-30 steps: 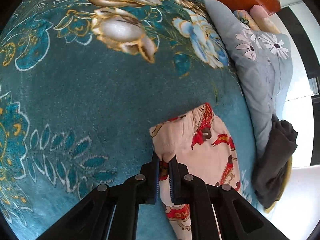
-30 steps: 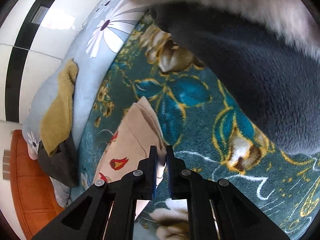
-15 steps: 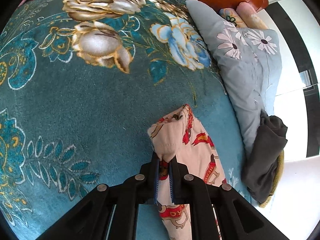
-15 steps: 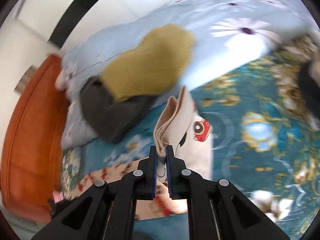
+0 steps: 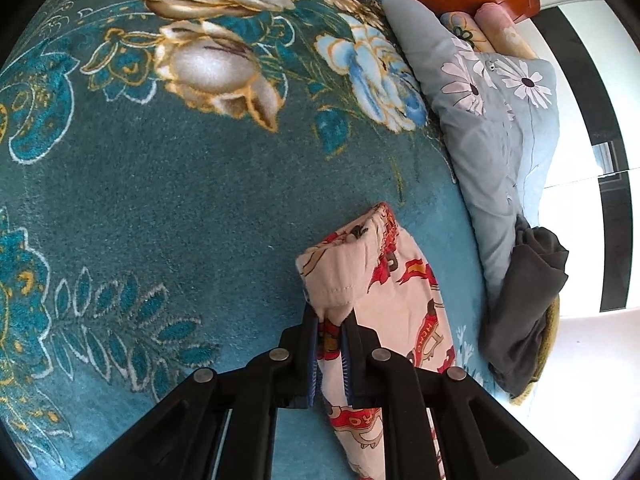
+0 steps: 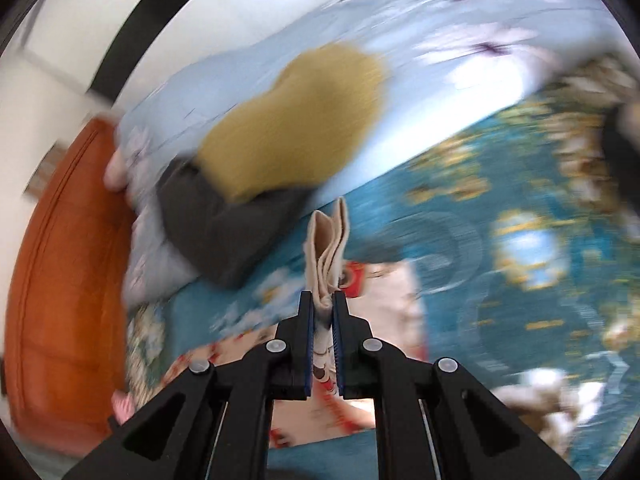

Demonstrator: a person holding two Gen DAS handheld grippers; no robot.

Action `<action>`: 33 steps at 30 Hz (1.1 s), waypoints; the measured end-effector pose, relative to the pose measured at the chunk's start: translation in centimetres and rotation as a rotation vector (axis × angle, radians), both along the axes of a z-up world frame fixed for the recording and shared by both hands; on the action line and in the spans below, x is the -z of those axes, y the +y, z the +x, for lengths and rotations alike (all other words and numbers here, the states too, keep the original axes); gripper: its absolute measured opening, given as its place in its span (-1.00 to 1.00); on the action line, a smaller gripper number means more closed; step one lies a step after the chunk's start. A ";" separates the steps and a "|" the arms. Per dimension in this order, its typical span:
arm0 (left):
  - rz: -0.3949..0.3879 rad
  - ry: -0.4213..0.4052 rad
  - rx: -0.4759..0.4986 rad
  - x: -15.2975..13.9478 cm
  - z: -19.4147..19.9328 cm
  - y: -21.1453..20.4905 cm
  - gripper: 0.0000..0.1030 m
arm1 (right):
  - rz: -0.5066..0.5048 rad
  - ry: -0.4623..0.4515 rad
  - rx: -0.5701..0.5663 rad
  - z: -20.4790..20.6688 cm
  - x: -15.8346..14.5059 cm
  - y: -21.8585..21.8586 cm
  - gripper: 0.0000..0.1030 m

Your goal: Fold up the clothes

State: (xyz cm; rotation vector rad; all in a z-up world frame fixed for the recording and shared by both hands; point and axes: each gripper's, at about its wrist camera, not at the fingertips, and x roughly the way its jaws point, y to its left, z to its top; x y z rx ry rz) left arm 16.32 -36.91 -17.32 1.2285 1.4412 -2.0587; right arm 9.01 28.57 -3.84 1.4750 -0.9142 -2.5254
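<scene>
A pair of cream printed shorts with red cartoon figures lies on the teal floral blanket. My left gripper is shut on the waistband corner, and the cloth trails back between its fingers. In the right wrist view, which is blurred by motion, my right gripper is shut on a folded cream edge of the shorts that stands up above the jaws. More of the printed cloth lies beneath that gripper.
A light blue daisy-print pillow lies along the bed's far side, with a dark grey garment and a mustard knit garment on it. An orange wooden headboard stands behind.
My right gripper swung round with the shorts' edge, from facing the blanket and a dark fleece to facing the pillow and headboard. My left gripper kept its hold and shifted slightly.
</scene>
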 end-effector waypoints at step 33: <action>-0.088 -0.067 0.075 -2.5 0.9 -1.6 -0.61 | 0.095 -0.210 0.257 5.6 6.0 13.4 -0.80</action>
